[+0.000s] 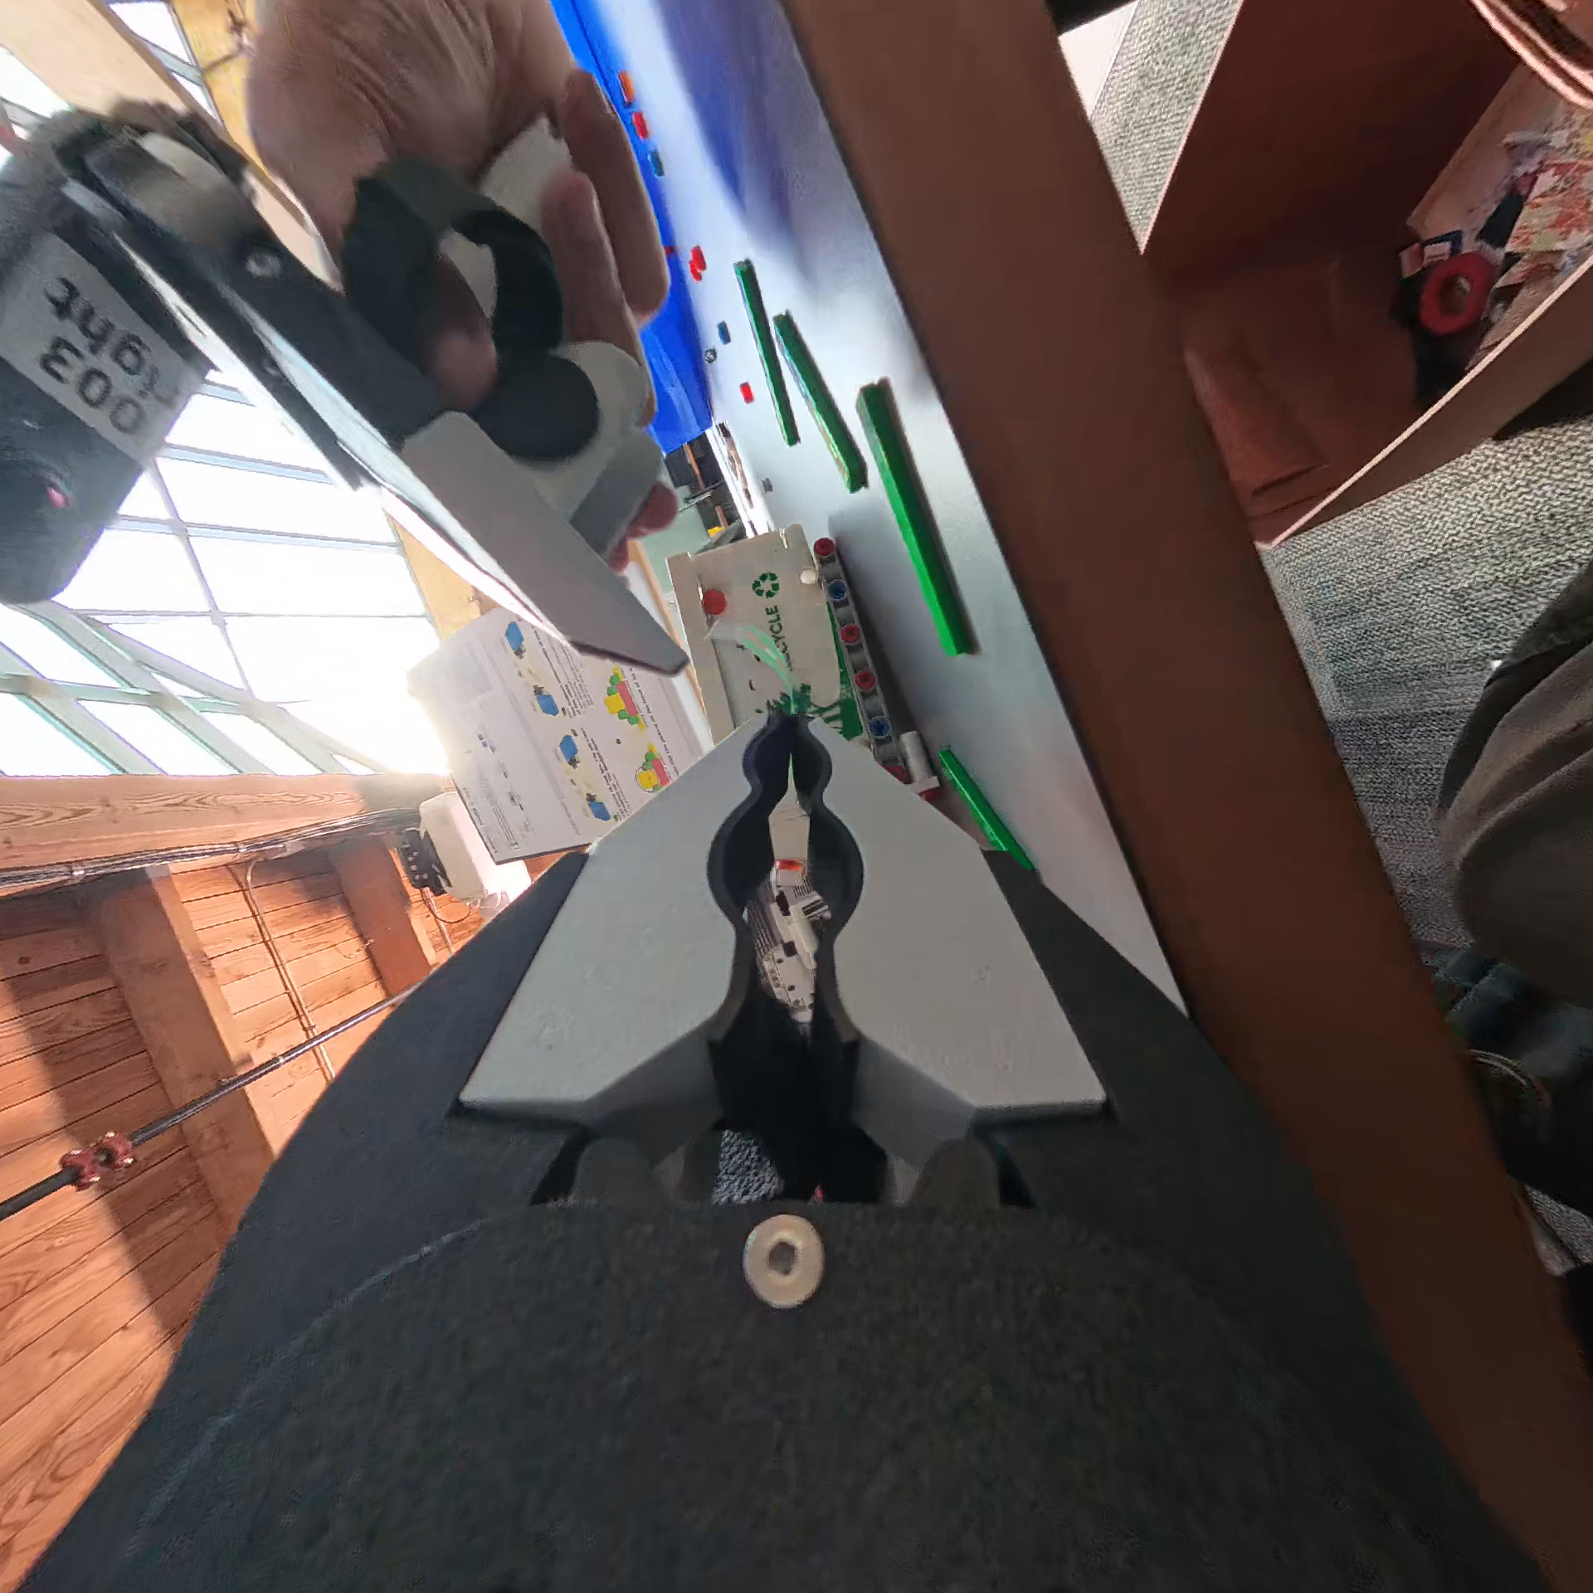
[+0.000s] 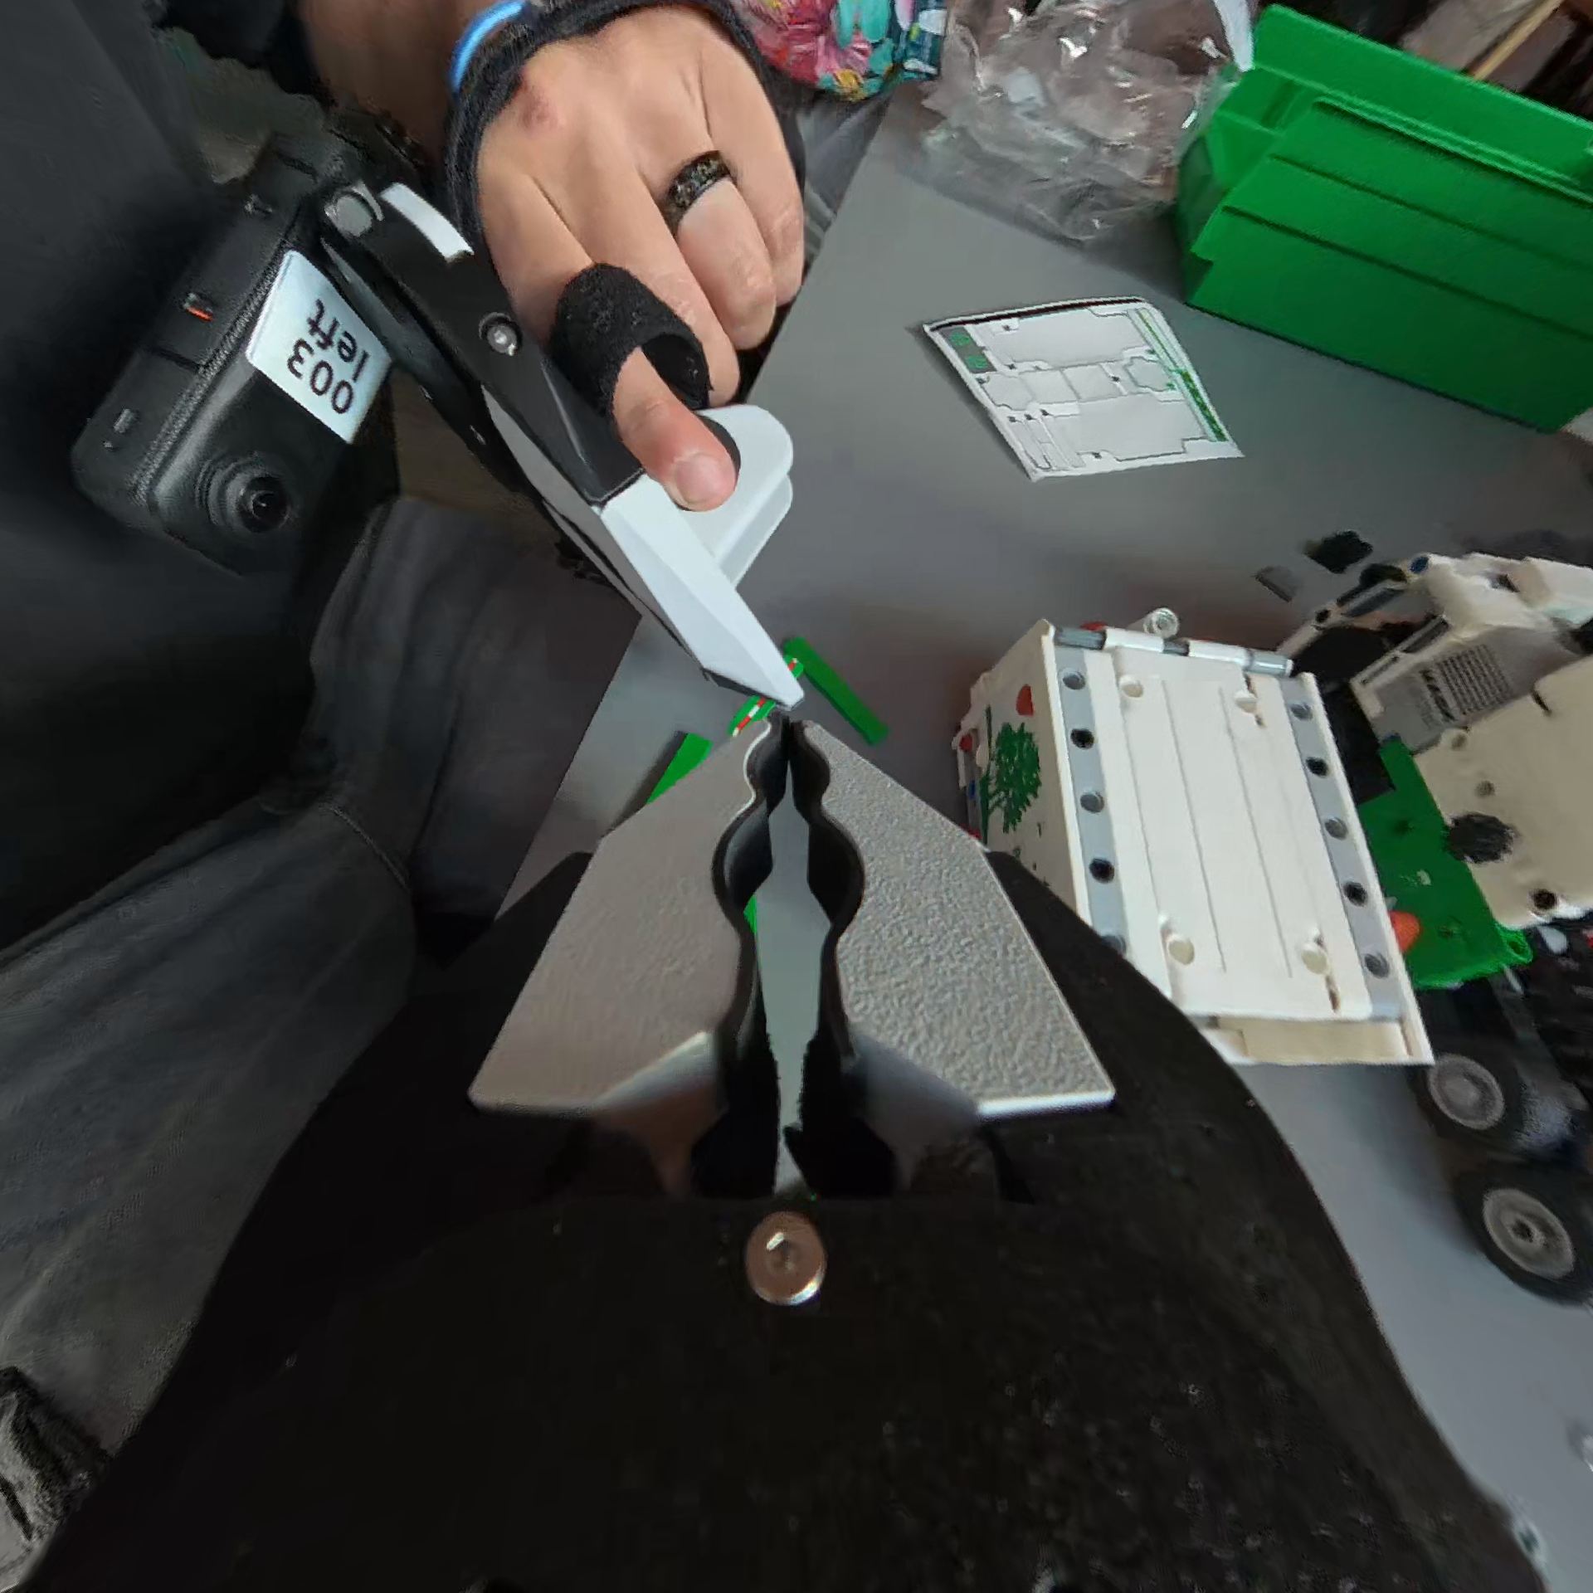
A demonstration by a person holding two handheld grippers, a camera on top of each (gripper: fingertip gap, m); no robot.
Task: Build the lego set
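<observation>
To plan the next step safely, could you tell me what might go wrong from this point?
1. The small striped sticker appears pinched between the left hand-held gripper and the right hand-held gripper; pulling apart could crease or tear it.
2. It may cling to a pad instead of releasing.
3. The green strip lies near the table edge beneath them and could get knocked off.

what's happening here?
A person is working a handheld gripper in each hand over a grey table, partway through a Lego truck build. The left claw looks shut on a small striped sticker, and the right claw, tips together, meets it there. The sticker sheet looks mostly used. The white truck body lies on the table beside the wheeled chassis.
</observation>
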